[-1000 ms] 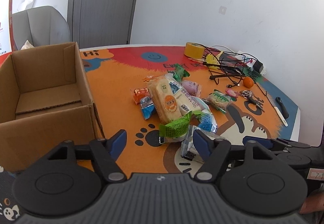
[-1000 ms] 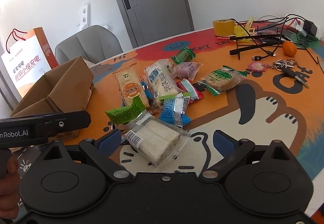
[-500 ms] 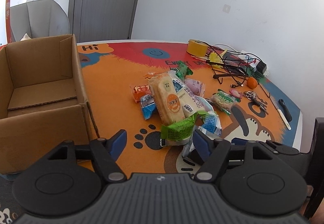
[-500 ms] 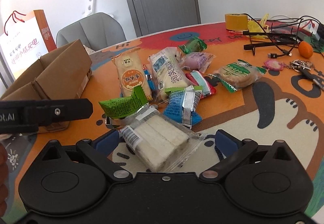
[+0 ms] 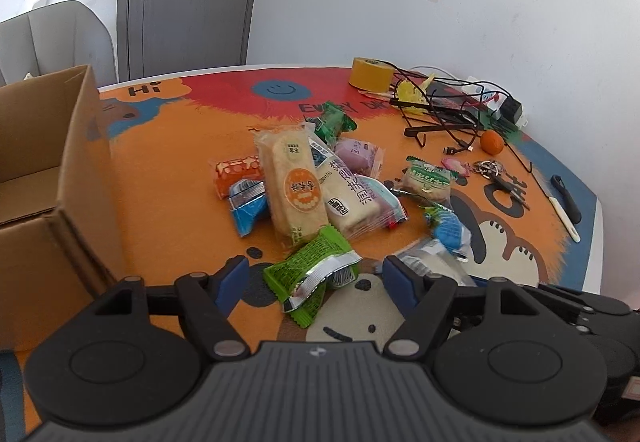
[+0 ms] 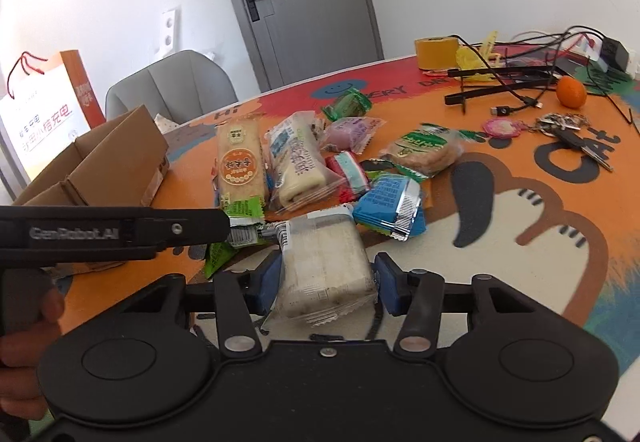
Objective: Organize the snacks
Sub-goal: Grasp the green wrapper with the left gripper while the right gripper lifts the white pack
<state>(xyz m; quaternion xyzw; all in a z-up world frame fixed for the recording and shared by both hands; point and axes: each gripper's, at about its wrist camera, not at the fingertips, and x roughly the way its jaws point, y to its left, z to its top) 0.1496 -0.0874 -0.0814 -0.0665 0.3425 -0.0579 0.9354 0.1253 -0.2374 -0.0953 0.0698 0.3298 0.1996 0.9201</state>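
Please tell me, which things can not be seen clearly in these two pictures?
- Box: left wrist view cuts it at the left edge; its floor is mostly out of view.
- White cake pack: in the left wrist view mostly hidden behind the left tongs.
- Green wafer: right wrist view, partly covered by the left tongs' finger.
- Keys: too small for detail.

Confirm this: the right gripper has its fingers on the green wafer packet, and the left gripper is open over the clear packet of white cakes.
The packets are swapped. The right wrist view shows the right gripper closed on the clear packet of white cakes; its fingers have just been closing on it. The left wrist view shows the left gripper open, with the green wafer packet between its fingers.
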